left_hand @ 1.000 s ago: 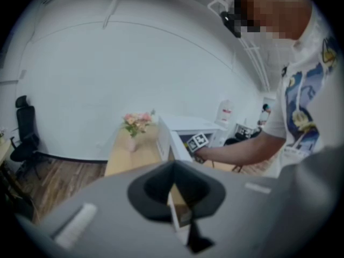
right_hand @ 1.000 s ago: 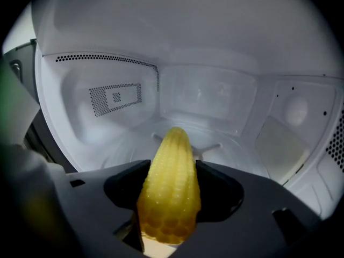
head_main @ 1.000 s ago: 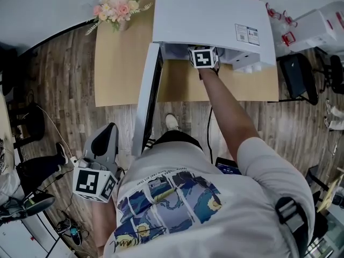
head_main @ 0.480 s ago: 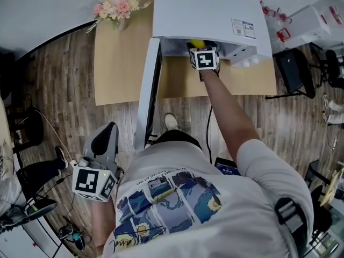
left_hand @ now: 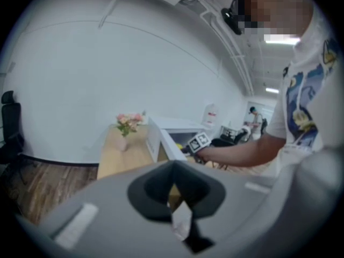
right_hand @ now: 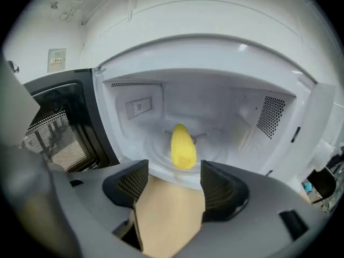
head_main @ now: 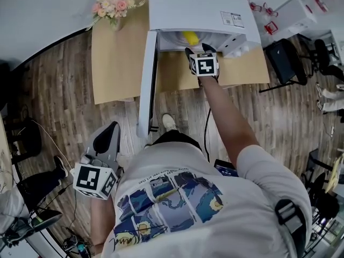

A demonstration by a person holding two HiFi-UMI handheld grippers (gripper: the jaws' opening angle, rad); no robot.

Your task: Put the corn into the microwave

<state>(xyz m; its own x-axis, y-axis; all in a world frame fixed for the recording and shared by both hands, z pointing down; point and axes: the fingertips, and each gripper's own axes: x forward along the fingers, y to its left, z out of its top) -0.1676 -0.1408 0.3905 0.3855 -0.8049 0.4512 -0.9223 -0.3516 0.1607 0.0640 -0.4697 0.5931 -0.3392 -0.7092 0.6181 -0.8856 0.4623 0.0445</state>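
Observation:
The yellow corn (right_hand: 183, 145) lies on the glass turntable inside the white microwave (right_hand: 215, 58), whose door (right_hand: 59, 130) hangs open to the left. My right gripper (right_hand: 167, 183) is open and empty, just outside the cavity mouth over the tan table. In the head view the corn (head_main: 189, 37) peeks from under the microwave (head_main: 193, 7), and the right gripper (head_main: 203, 63) sits just in front of it. My left gripper (head_main: 105, 144) hangs low by the person's left side, far from the table; in its own view its jaws (left_hand: 174, 195) meet, with nothing between them.
A tan table (head_main: 115, 63) carries the microwave and a vase of pink flowers (head_main: 114, 5) at its far left. The open door (head_main: 146, 85) juts over the table's near edge. Office chairs and white boxes (head_main: 293, 15) stand to the right on the wooden floor.
My right gripper has backed out of the microwave toward the person, leaving the corn on the turntable. The left gripper has stayed where it was.

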